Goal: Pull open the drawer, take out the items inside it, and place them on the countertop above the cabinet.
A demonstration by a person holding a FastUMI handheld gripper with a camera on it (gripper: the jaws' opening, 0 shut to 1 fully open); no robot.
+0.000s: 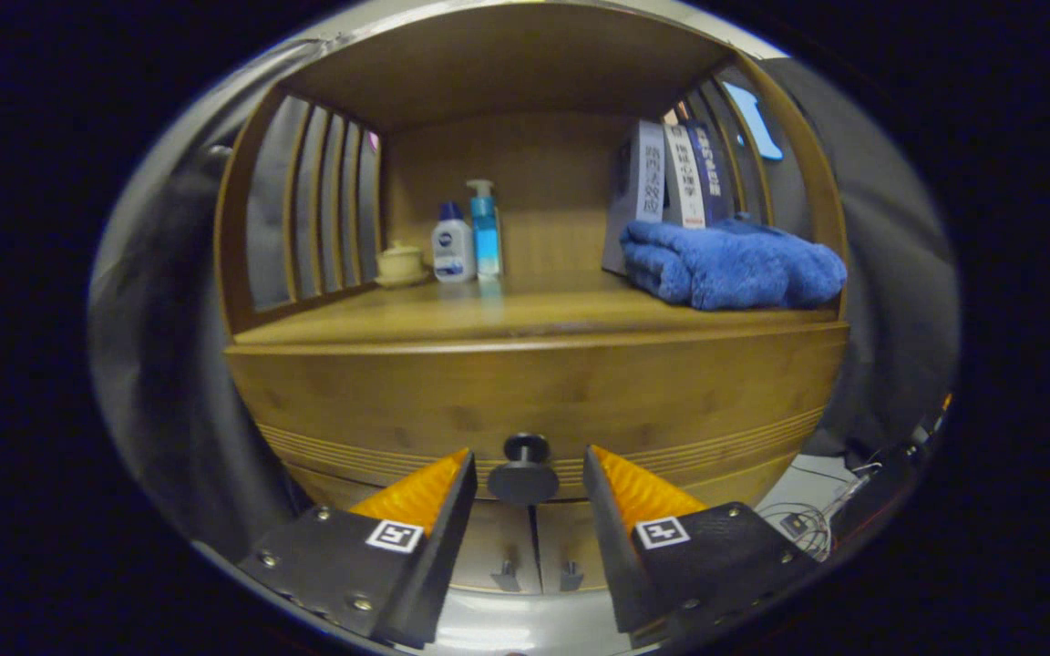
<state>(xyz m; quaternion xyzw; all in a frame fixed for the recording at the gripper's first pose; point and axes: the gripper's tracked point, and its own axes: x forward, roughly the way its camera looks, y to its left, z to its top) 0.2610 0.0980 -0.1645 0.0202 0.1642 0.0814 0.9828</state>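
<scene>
Gripper (527, 469): two fingers spread fairly wide, pointing straight at the cabinet front, level, one either side of the knob and not pinching anything.
Knob: one dark round drawer knob (524, 472) sits right in the gap between the fingertips; looks like there's a sliver of space on both sides, so no contact as far as I can see.
Drawer: one wide bamboo-coloured wooden drawer front (543, 392) with grooved lines along its lower edge, fully shut, so whatever's inside is hidden.
Lower doors: two small cabinet doors (539, 547) under the drawer, each with a little dark handle, seen low between the fingers.
Countertop: wooden shelf surface (488, 314) just above the drawer, mostly bare in the middle.
Bottles: two, a white bottle with a blue cap (453, 241) and a taller clear blue pump bottle (485, 228), side by side at the back left.
Jar: one small cream lidded pot (400, 262) just left of the bottles.
Towel: one folded blue towel (730, 264) on the right side of the countertop.
Books: roughly three upright books (675, 173) behind the towel, hard to count exactly with the distortion.
Room: slatted wooden side panels on the cabinet, grey cloth behind, some loose cables (808, 528) on a pale floor down right.
</scene>
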